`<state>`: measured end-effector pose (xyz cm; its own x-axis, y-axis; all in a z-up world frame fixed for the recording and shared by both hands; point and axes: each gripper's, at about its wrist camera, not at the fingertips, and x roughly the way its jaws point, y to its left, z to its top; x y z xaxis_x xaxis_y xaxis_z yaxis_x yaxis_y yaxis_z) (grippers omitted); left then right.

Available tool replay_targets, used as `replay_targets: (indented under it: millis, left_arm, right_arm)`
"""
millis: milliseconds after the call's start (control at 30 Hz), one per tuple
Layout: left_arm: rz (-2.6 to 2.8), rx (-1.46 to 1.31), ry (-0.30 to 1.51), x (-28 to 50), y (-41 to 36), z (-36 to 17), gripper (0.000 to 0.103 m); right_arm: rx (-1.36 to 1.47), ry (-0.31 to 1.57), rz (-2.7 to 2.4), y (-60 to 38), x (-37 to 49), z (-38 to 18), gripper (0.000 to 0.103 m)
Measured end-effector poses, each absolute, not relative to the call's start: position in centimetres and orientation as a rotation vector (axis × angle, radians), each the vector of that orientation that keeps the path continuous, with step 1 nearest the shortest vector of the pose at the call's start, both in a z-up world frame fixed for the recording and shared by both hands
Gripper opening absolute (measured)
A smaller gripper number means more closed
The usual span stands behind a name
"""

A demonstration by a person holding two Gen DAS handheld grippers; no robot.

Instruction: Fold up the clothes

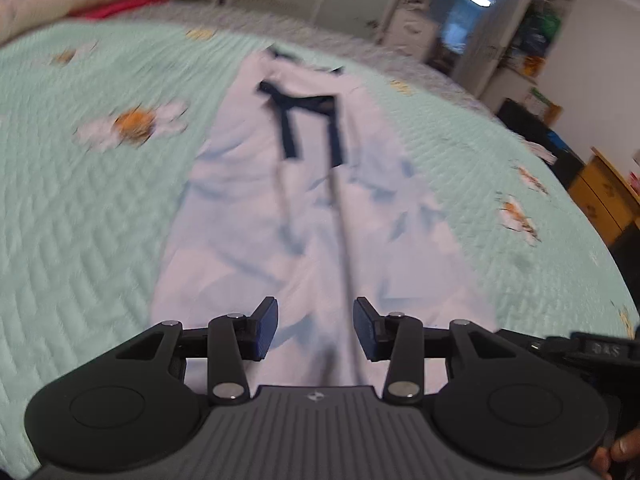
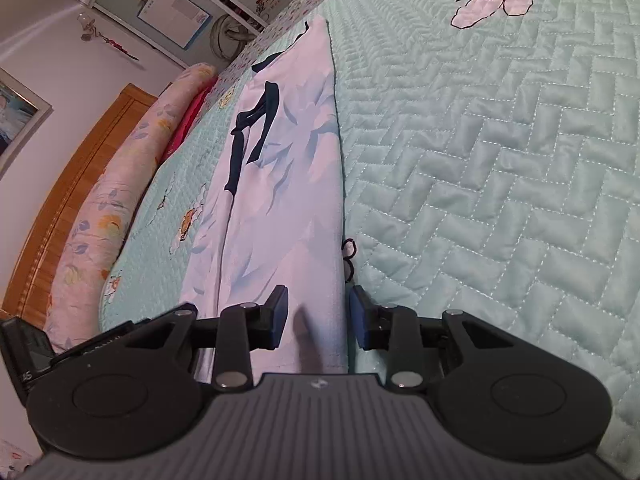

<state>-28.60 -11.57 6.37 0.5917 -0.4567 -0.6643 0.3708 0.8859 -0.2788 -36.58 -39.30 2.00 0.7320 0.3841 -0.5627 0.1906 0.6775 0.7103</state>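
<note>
Two black two-finger grippers hang over one pale lilac-white garment with faint blue leaf print and dark navy ribbon trim [image 1: 320,208], which lies folded into a long narrow strip on a mint-green quilted bedspread [image 1: 80,240] embroidered with bees and white flowers. The left gripper [image 1: 315,330] has its jaws spread, both blue pads clear of the cloth, with the near end of the garment lying below the gap between them; this view is blurred. The right gripper [image 2: 319,318] is likewise spread, nothing pinched; it sits over the garment's [image 2: 288,200] near end at its right-hand folded edge, so one pad is above the cloth and the other above bare bedspread [image 2: 500,180]. The navy ribbon trim [image 2: 252,128] lies flat on the far half of the strip. A long floral bolster pillow [image 2: 100,220] lies along a wooden headboard [image 2: 68,184] at the bed's far side, with something pink-red tucked just beside it. A fingertip [image 1: 624,450] shows at the corner of the left wrist view. No container holding anything can be made out.
</note>
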Motion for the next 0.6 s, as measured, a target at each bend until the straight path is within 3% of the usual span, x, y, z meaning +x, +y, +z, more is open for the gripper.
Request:
replay_targets:
  millis: [533, 567, 600]
  left_arm:
    - [-0.498, -0.262, 1.005, -27.0, -13.1, 3.6, 0.042]
    - [-0.503, -0.286, 1.018, -27.0, -13.0, 3.6, 0.038]
    - [-0.508, -0.309, 1.03, -26.9, -12.9, 3.5, 0.023]
  right_arm:
    - [0.986, 0.713, 0.19, -41.2, -38.9, 0.5, 0.035]
    - [1.002, 0.708, 0.194, -41.4, -39.0, 0.3, 0.035]
    - [1.018, 0.702, 0.196, -41.5, -39.1, 0.2, 0.035]
